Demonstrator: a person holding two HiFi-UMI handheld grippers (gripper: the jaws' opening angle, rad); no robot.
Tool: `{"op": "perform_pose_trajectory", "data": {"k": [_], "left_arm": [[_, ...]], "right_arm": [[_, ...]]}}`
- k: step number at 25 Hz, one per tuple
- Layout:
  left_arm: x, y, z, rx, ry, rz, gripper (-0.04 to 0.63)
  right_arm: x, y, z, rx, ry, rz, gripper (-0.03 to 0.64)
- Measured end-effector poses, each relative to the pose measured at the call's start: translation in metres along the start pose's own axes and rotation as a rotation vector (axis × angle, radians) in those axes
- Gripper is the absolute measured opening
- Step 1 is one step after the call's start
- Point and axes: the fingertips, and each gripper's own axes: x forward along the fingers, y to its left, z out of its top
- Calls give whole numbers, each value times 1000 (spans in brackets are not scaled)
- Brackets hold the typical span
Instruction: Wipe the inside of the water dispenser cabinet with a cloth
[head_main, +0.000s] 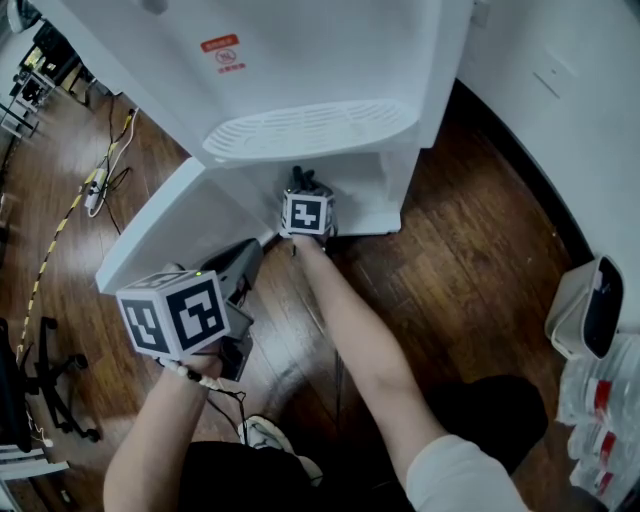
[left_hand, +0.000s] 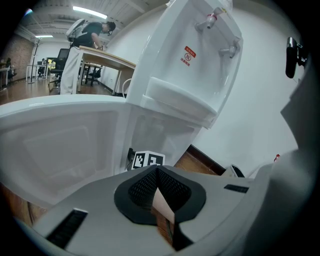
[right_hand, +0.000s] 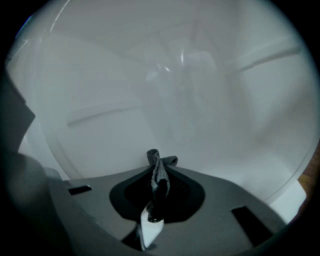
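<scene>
Okay, biggest first: white water dispenser (head_main: 300, 70) stands on the wood floor (head_main: 470, 260), its lower cabinet door (head_main: 170, 230) swung open to my left. The cabinet interior (right_hand: 175, 100) fills the right gripper view, all pale plastic walls with faint ribs.

My right claw (head_main: 300, 185) is reaching into the cabinet opening under the drip tray (head_main: 310, 130), and it's clamped on the cloth (right_hand: 159, 170). My left claw (left_hand: 157, 170) hangs outside by the door, pads together at the tips, nothing between them that I can see.

Cloth is dark grey, twisted into a thin bunch, with a little knot of it poking past the tips. Judging by how it folds, it's soft and light, no risk of breaking. It will go limp and slip if pinched at the edge. Better to grip it mid-bunch with more fabric out front, since so little sticks out that the hard claw may rub the wall instead.

Hard to tell:
- whether the cloth touches the cabinet wall, as the right gripper view is blurred
- how big the cloth is, since most of it is buried between the pads
- the cabinet inside from the head view, where the tray overhang and my arm cover it
</scene>
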Motion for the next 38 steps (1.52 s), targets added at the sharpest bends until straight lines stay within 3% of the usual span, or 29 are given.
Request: {"op": "perform_pose_trajectory", "data": {"k": [9, 15, 21, 29, 35, 38], "left_arm": [[-1, -4, 2, 1, -8, -9, -9], [1, -9, 3, 3, -9, -20, -9], [3, -12, 4, 5, -7, -24, -9], [3, -11, 3, 3, -7, -21, -9], [2, -13, 3, 5, -9, -23, -10], [0, -13, 3, 6, -9, -23, -9]], "right_arm": [[-39, -97, 10, 158, -102, -305, 44], [-67, -137, 15, 269, -164, -380, 46], [-78, -145, 5, 296, -161, -412, 49], [-61, -103, -4, 266, -103, -282, 49], [-39, -20, -28, 175, -1, 4, 49], [-37, 15, -39, 125, 43, 98, 49]]}}
